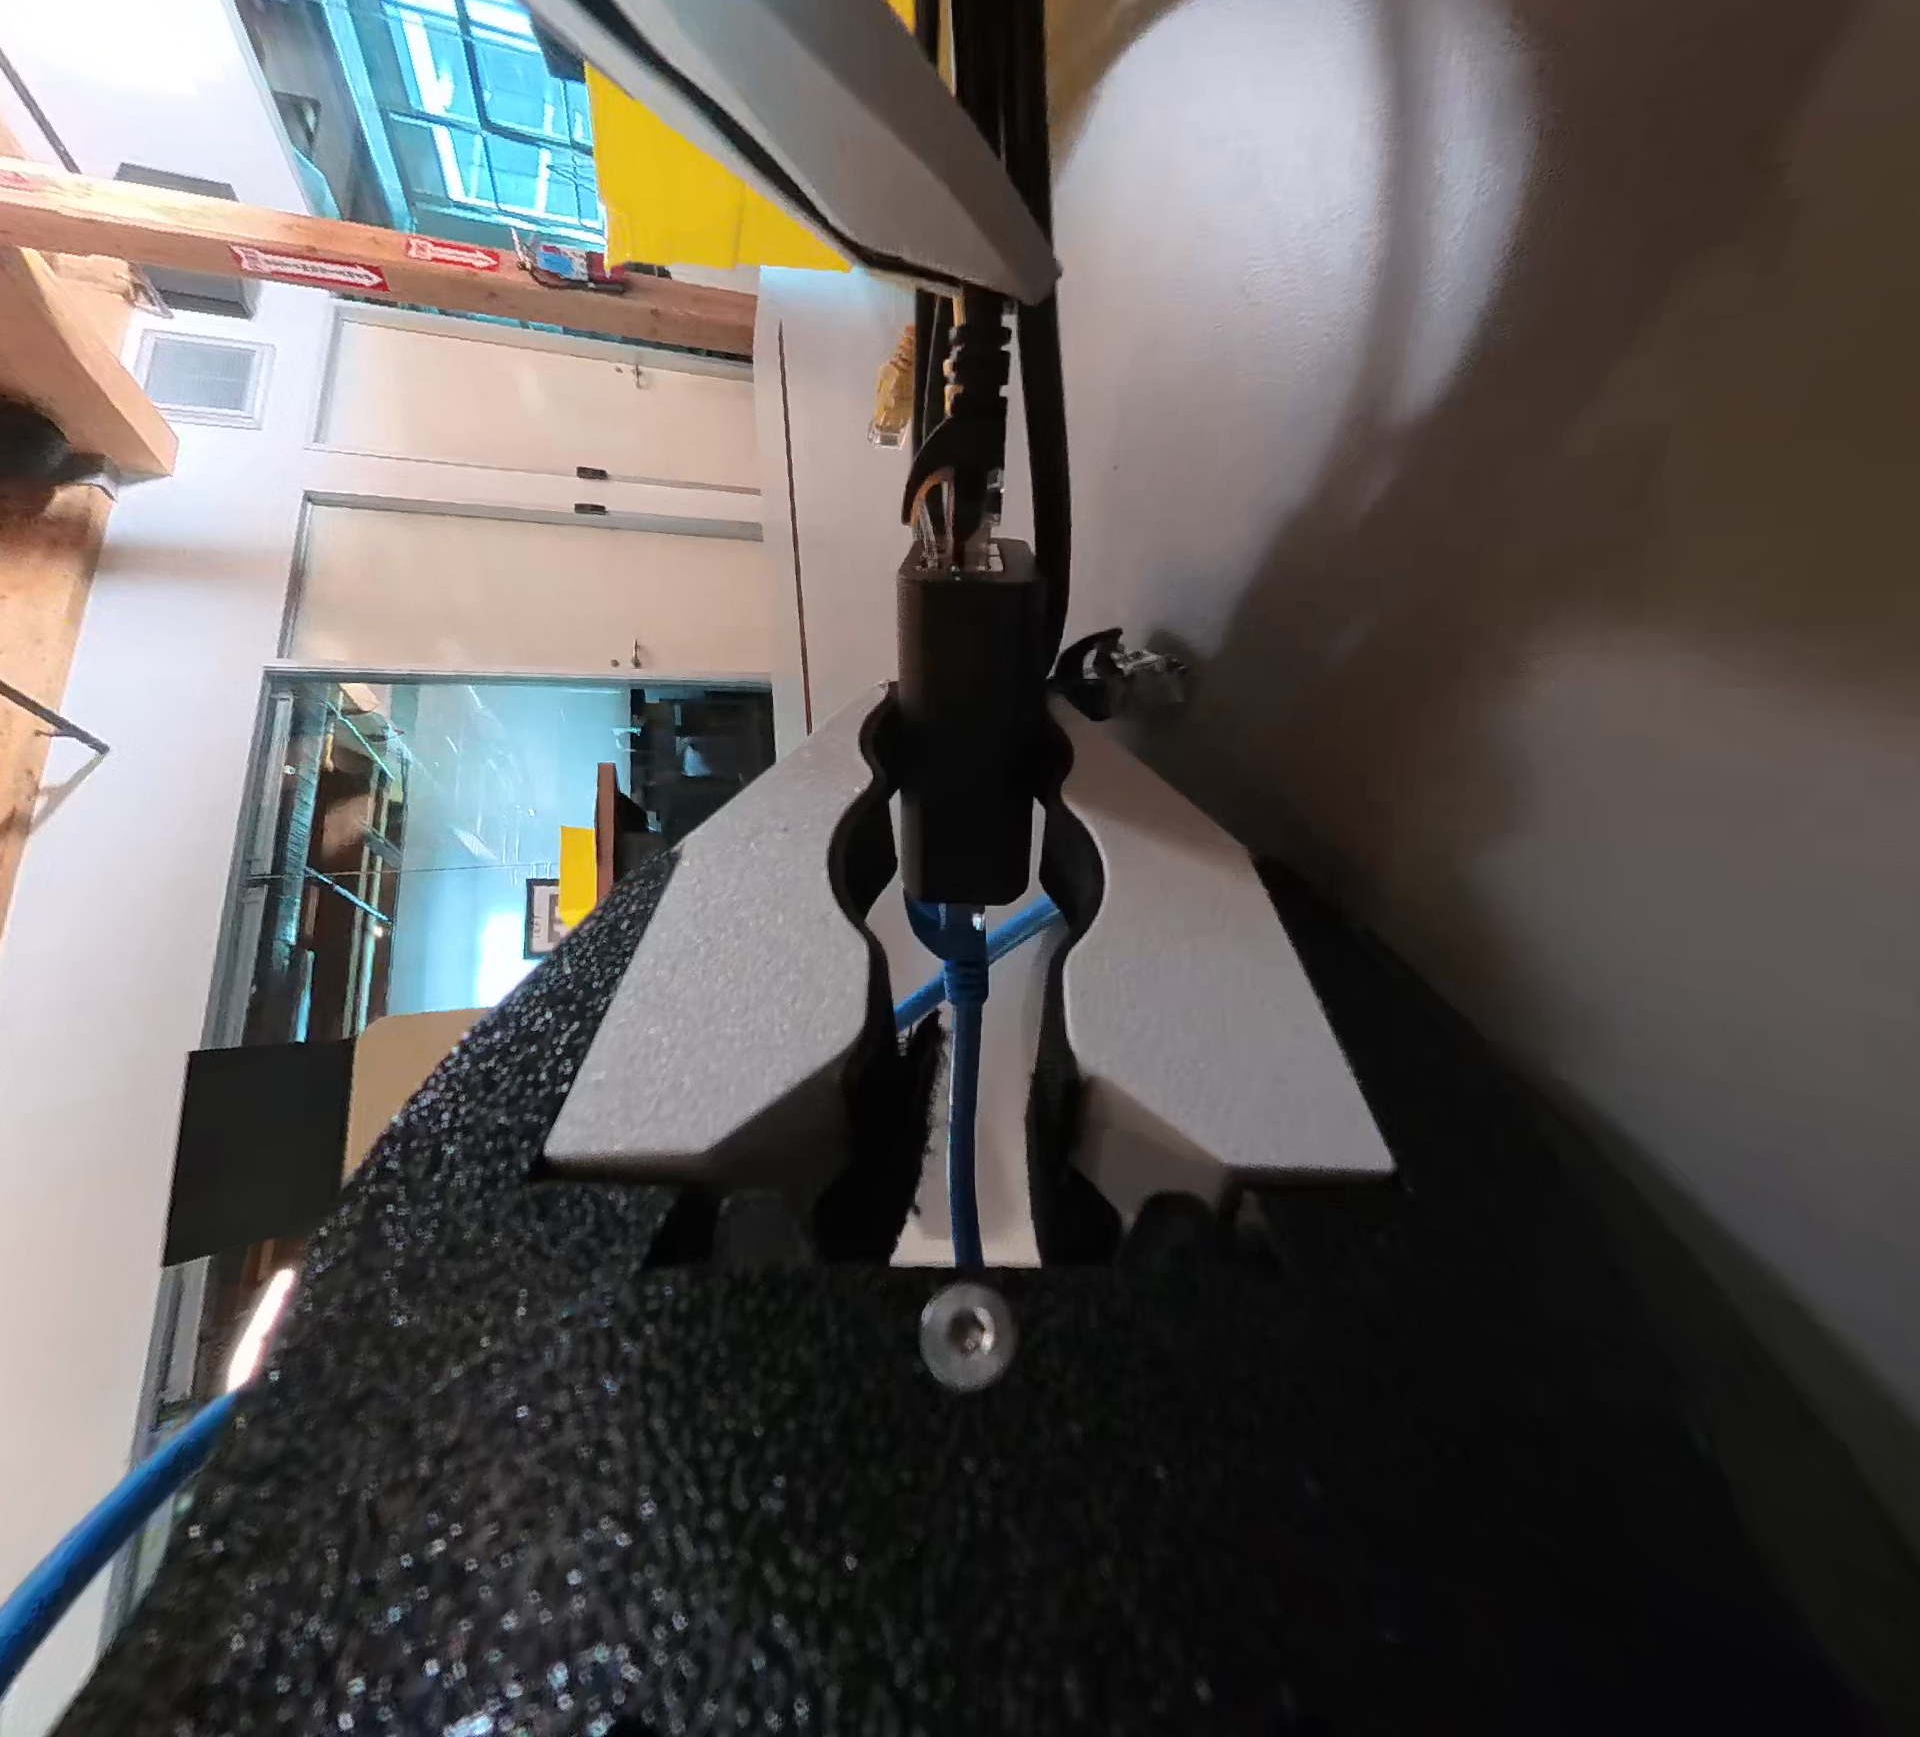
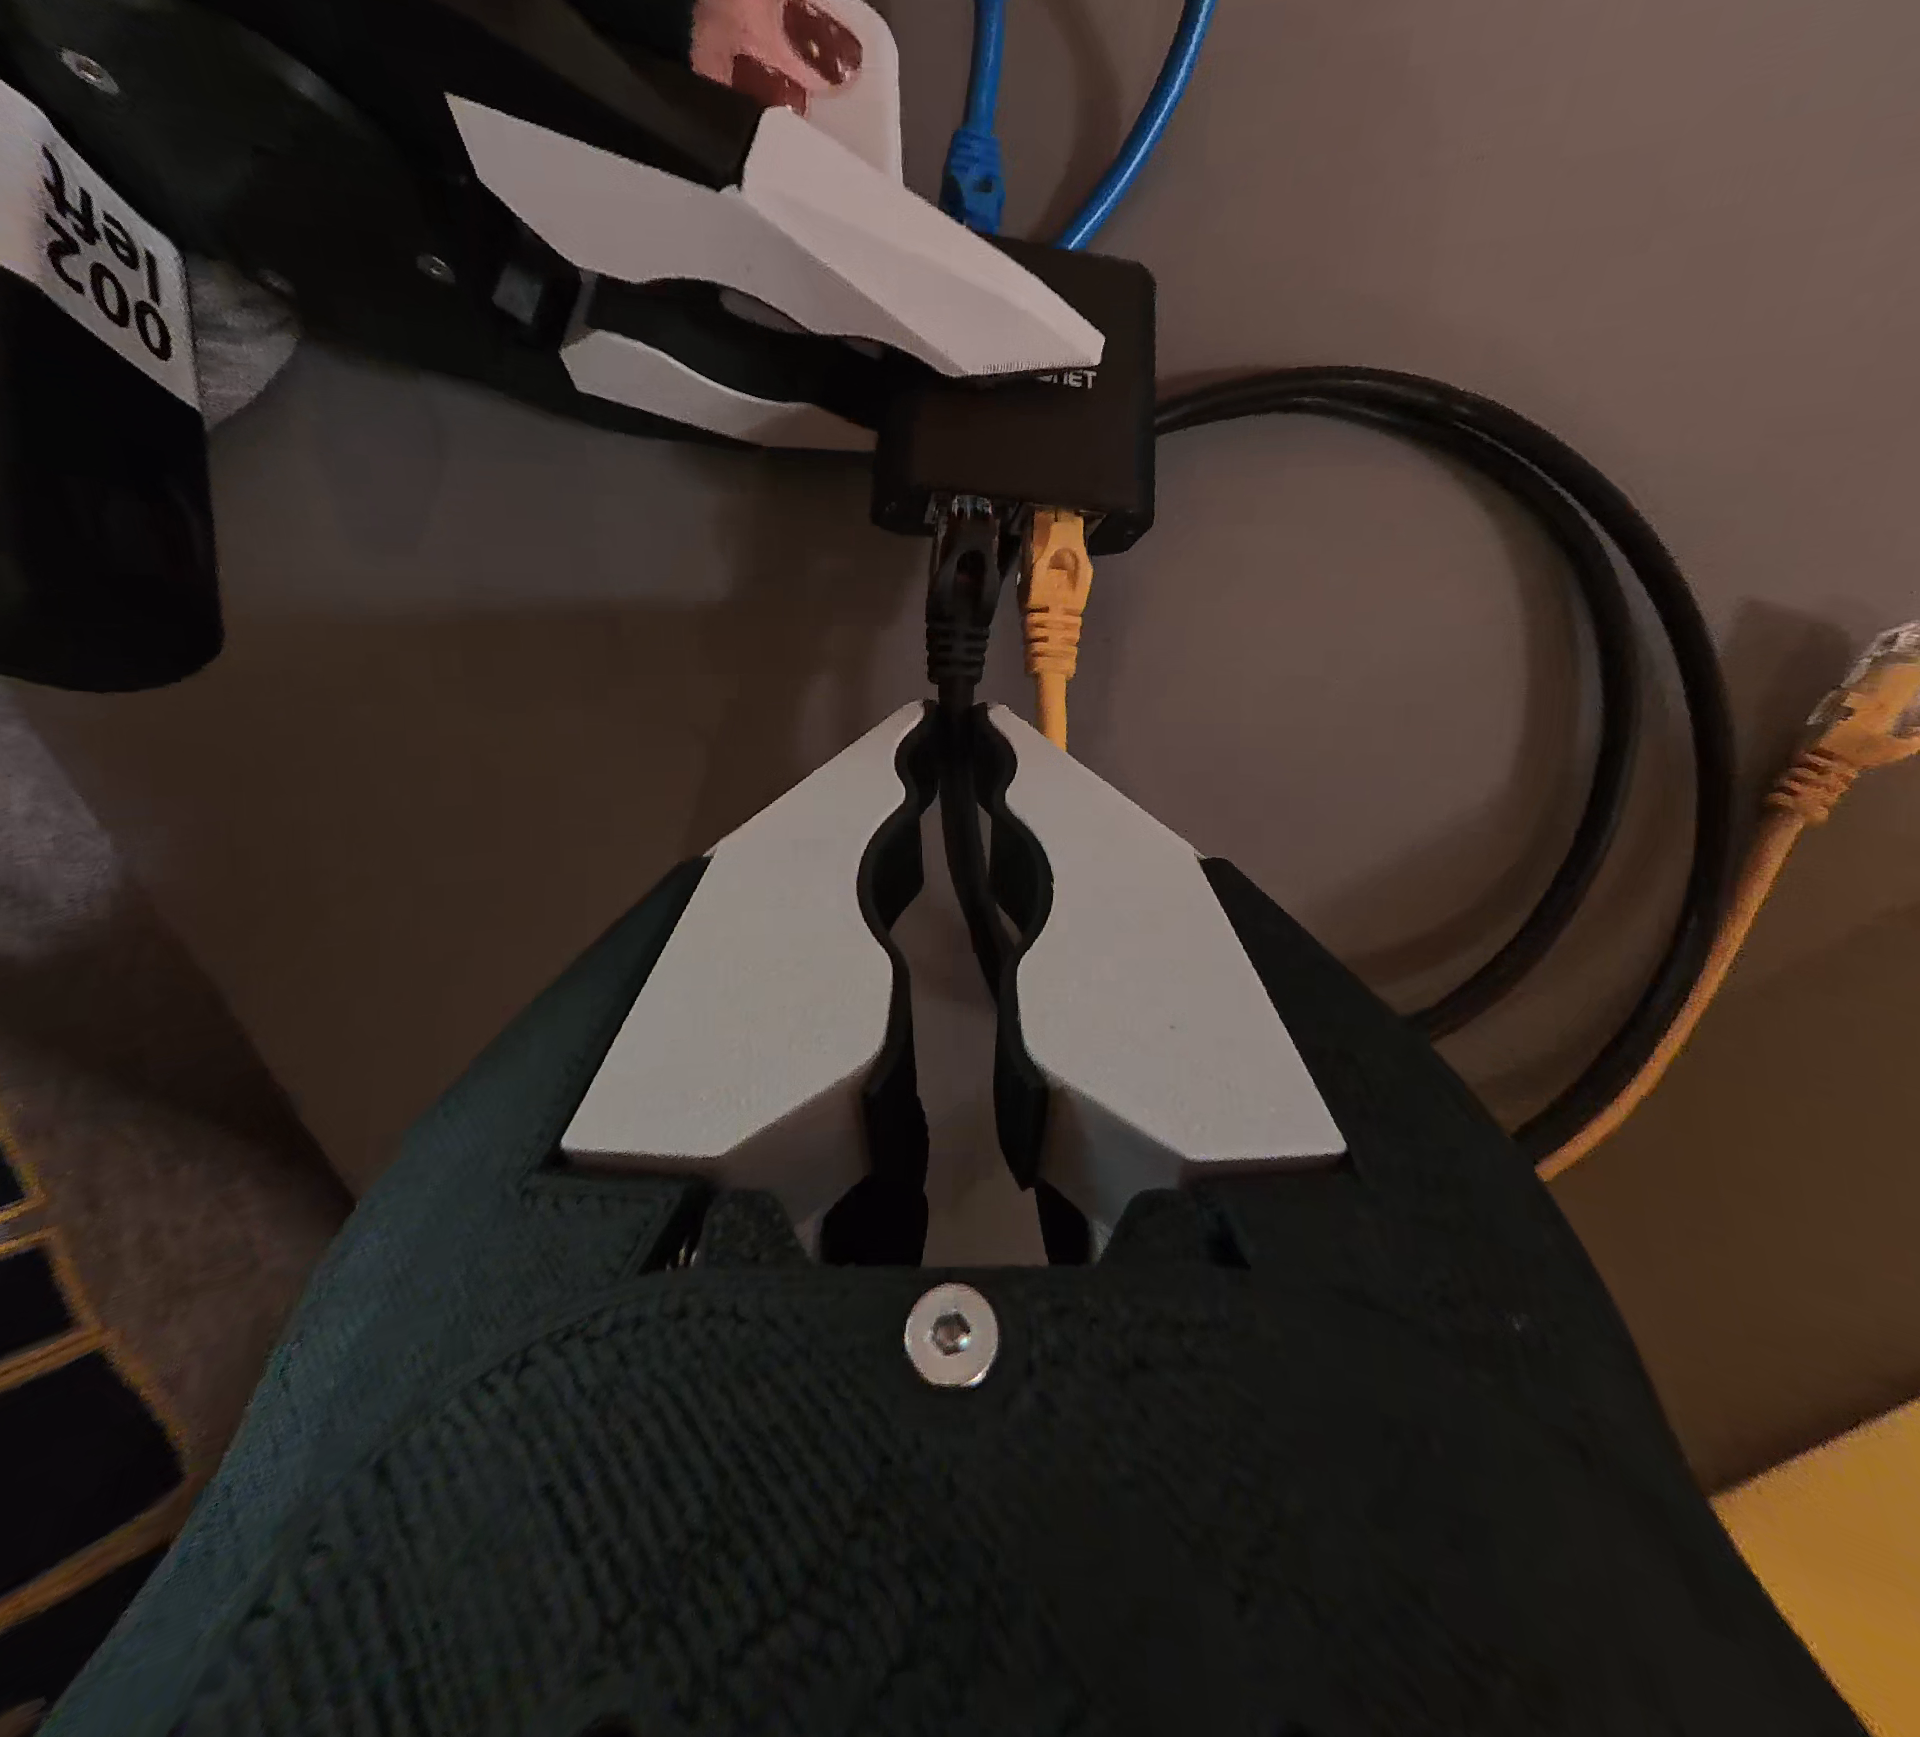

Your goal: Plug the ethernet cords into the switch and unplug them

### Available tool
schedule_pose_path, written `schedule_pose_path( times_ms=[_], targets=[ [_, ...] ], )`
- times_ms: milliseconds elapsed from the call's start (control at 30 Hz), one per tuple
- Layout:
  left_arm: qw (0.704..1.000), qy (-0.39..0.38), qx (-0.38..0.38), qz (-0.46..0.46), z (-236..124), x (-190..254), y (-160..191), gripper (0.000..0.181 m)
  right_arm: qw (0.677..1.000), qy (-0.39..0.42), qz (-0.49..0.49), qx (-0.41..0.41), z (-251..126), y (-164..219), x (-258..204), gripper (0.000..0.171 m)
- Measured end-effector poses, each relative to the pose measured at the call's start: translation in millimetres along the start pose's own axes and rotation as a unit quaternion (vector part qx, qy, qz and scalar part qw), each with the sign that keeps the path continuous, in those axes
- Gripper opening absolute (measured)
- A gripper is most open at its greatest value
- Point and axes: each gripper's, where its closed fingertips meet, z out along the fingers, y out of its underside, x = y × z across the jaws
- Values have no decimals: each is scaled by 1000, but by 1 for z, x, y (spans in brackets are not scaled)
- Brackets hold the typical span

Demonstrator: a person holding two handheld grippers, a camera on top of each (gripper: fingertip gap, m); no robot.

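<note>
A small black switch lies on the grey table. My left gripper is shut on the switch's body from the left; in the left wrist view the gripper clamps the switch. A black ethernet plug sits in the switch's left front port, and a yellow plug in the port beside it. My right gripper is shut on the black cord just behind its plug. The black plug also shows in the left wrist view. Blue cords enter the switch's far side.
A loose yellow plug lies at the right with its cord trailing toward me. The black cord loops in a coil right of the switch. A yellow flat object is at the near right. A person's hand holds the left gripper. There is about 6 cm between the tips of the two grippers.
</note>
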Motion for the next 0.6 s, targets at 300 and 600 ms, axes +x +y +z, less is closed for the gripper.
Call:
schedule_pose_path(
  times_ms=[300,600],
  targets=[
    [999,18,-19,-34,1,2,-5,20,998,21,-26,51,-4,-6,6,2],
    [998,18,-30,-54,2,2,0,21,997,25,-21,76,-1,-11,11,2]
  ],
)
